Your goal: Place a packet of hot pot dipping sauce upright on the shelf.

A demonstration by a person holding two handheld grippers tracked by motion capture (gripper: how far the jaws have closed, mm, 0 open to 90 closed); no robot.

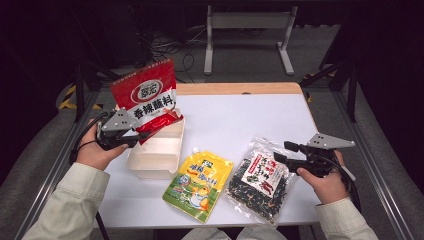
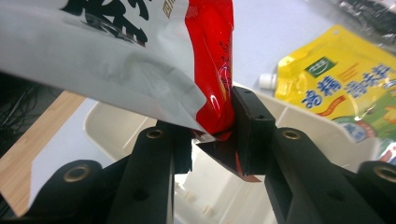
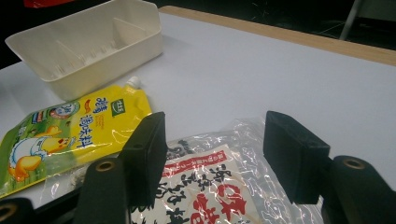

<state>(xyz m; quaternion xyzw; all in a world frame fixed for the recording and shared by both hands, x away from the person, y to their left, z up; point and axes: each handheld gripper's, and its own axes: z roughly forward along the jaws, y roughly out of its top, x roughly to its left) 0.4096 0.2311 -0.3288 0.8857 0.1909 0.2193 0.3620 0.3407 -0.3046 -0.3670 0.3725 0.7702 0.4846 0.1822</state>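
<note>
My left gripper [image 1: 141,136] is shut on the lower corner of a red and white snack bag [image 1: 145,95], which stands upright above the left end of a cream divided box [image 1: 150,167]. In the left gripper view the jaws [image 2: 212,133] pinch the red bag [image 2: 212,60] over the box [image 2: 116,126]. My right gripper [image 1: 282,151] is open, level, just right of a clear bag of dark dried food [image 1: 260,180]. In the right gripper view that clear bag [image 3: 205,186] lies below the open gripper [image 3: 215,140], untouched.
A yellow spouted pouch [image 1: 199,184] lies flat between the box and the clear bag; the same yellow pouch [image 3: 70,126] lies at the left of the right gripper view. The white table [image 1: 240,115] has a wooden far edge. Metal frame rails run along both sides.
</note>
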